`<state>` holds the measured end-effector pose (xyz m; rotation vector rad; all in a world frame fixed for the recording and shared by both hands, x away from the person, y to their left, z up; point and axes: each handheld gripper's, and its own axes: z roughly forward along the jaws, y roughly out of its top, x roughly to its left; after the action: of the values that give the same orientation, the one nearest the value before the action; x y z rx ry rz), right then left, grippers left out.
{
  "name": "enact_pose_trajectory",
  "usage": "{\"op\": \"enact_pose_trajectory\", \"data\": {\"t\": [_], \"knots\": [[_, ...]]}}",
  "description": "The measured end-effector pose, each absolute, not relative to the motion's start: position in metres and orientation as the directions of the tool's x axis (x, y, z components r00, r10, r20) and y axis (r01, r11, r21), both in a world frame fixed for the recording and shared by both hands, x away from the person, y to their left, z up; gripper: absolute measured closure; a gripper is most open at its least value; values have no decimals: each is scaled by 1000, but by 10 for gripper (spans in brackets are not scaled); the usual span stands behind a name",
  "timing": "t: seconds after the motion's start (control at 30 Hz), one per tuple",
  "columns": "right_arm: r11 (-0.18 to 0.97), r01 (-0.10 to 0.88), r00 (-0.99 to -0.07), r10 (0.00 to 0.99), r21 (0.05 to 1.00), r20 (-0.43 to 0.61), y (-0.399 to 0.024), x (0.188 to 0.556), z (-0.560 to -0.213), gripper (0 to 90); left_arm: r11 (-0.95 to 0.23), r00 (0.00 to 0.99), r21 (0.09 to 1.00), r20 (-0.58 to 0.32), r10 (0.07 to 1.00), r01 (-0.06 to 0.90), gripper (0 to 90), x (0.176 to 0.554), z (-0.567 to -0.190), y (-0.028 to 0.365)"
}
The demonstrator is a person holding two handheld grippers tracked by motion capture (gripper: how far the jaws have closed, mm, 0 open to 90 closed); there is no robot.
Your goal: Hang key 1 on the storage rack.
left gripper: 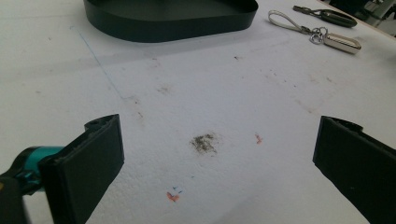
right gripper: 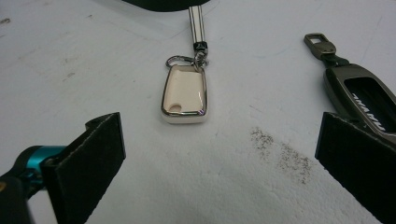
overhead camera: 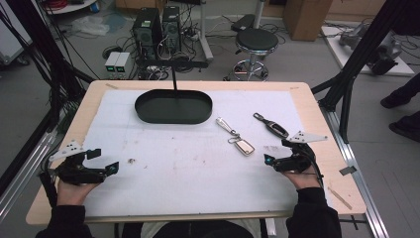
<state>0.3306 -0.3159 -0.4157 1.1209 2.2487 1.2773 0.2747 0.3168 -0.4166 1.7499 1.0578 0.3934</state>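
A cream key fob with a chrome rim and a strap lies on the white mat, right of centre. A dark key fob lies just to its right. A black oval tray sits at the back of the mat. My right gripper is open, low over the mat, with the cream fob just ahead of its jaws and the dark fob by the right jaw. My left gripper is open near the mat's left edge with nothing between its jaws.
The white mat covers most of a wooden table. A thin black pole rises at the tray's far rim. Small dirt smudges mark the mat. Black frame struts stand at the right, and a stool beyond the table.
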Motion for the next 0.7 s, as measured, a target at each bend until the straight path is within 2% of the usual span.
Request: {"op": "enact_pose_trajectory", "data": {"t": [0.7], "knots": [[338, 474, -632, 774, 813, 47, -312, 330, -418, 8, -100, 553, 876, -206, 807, 473, 23, 277, -418, 318]]}}
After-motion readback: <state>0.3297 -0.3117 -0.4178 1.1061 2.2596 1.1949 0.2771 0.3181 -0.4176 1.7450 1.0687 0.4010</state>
